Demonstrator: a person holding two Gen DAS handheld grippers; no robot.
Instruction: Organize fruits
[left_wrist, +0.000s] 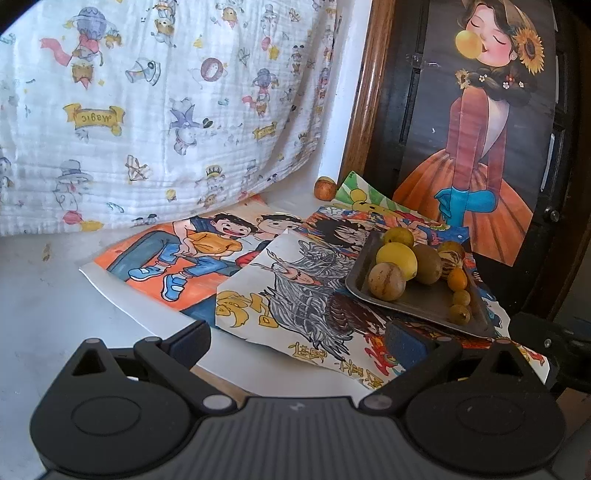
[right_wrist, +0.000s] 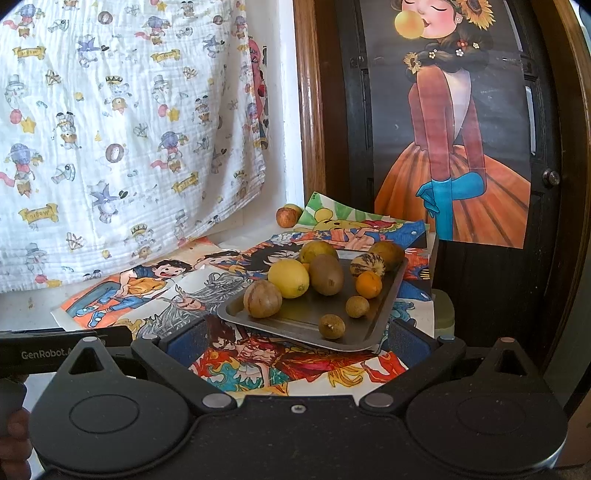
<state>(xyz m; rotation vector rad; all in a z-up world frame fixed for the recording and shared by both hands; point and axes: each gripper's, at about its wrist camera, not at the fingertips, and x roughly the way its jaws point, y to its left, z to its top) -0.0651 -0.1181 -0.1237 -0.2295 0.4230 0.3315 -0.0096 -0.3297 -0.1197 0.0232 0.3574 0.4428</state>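
I'm holding right gripper (right_wrist: 295, 338) wide, empty, facing tray (right_wrist: 384, 310) | left gripper (left_wrist: 297, 338) also gaping, idle | fruits sitting grouped on tray; 1 stray fruit (right_wrist: 286, 216) lying near wall, probably awaiting collection

Two black handheld grippers with blue finger pads

The left gripper (left_wrist: 297, 341) and the right gripper (right_wrist: 293, 341) each have round black hubs, silver pivot pins, triangular cut-outs and a ribbed grey body; white "GenRobot" lettering marks the left one's side.
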